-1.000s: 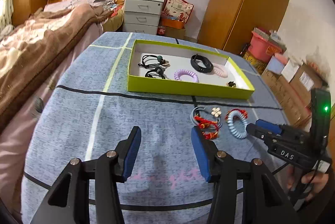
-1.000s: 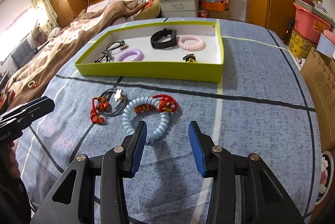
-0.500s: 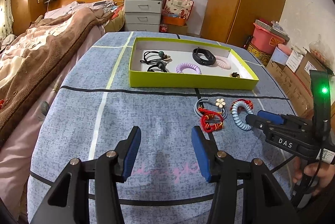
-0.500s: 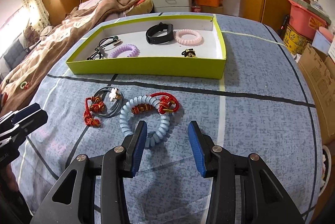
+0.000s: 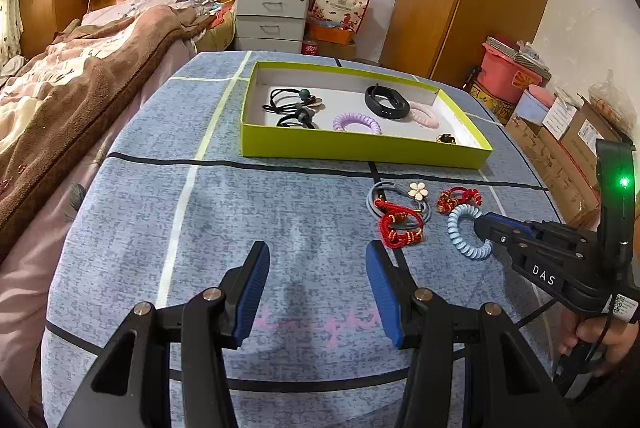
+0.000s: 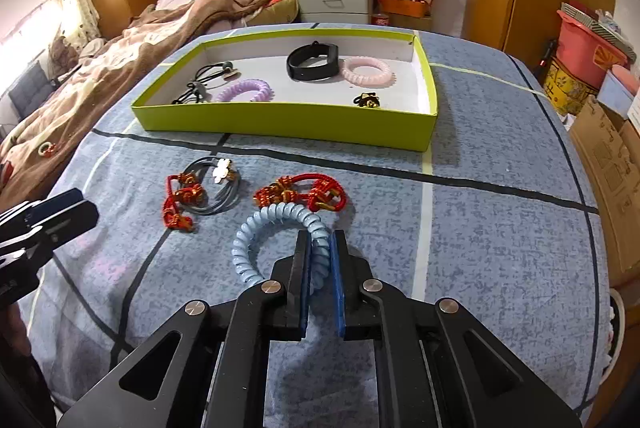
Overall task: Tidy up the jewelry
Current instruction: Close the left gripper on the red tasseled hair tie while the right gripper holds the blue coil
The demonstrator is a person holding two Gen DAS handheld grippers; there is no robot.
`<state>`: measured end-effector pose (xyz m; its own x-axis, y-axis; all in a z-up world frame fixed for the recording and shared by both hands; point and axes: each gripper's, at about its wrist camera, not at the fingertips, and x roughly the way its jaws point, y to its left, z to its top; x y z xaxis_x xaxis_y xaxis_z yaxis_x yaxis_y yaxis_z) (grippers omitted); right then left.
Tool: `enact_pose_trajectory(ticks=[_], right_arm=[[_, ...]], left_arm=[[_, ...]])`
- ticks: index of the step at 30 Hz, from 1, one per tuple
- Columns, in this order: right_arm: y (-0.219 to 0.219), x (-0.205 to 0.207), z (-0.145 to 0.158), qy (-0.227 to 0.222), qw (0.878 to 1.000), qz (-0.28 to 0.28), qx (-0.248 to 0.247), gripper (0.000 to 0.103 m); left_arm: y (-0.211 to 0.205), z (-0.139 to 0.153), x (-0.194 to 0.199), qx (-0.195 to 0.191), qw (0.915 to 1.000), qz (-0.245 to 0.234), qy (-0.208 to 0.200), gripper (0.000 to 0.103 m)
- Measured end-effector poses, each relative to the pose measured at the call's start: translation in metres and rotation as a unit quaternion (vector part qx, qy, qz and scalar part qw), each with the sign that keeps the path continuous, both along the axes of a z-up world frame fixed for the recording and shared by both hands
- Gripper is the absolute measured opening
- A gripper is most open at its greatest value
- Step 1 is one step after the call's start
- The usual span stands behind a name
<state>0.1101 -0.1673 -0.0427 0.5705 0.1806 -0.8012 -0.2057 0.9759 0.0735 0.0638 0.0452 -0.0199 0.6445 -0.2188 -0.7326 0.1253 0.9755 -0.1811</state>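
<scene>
The right gripper (image 6: pixel 320 252) pinches the near side of the blue coil bracelet (image 6: pixel 256 228), probably to lift it into the green tray (image 6: pixel 288 124) beyond its fingers. The left gripper (image 5: pixel 316 268) hovers with fingers spread and nothing between them, the red knotted bracelet (image 5: pixel 400 226) just ahead.

- Left wrist view: looking forward and down along the left gripper (image 5: pixel 316 284) over the blue cloth (image 5: pixel 280 212), toward the green tray (image 5: pixel 360 148).
- Right wrist view: same slant, closer to the cloth, from the right side.
- Shared: tray, light-blue coil bracelet (image 6: pixel 256 228), red cords, bed, drawers.
- Each gripper visible in the other view.
</scene>
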Motion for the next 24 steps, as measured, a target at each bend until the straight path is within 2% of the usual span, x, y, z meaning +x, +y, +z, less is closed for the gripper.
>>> enact_pose_trajectory(ticks=[10,20,24], right_arm=[[-0.017,-0.014,0.011,-0.012,0.999,-0.004,0.050,0.010],[-0.031,-0.018,0.014,-0.016,0.997,-0.013,0.068,0.010],[-0.034,-0.018,0.014,-0.017,0.997,-0.014,0.076,0.010]], left_arm=[[-0.016,-0.005,0.006,-0.029,0.9991,-0.030,0.012,0.052],[-0.051,-0.005,0.024,-0.024,0.9976,-0.062,0.021,0.052],[-0.060,-0.007,0.030,-0.015,0.9979,-0.059,0.022,0.052]])
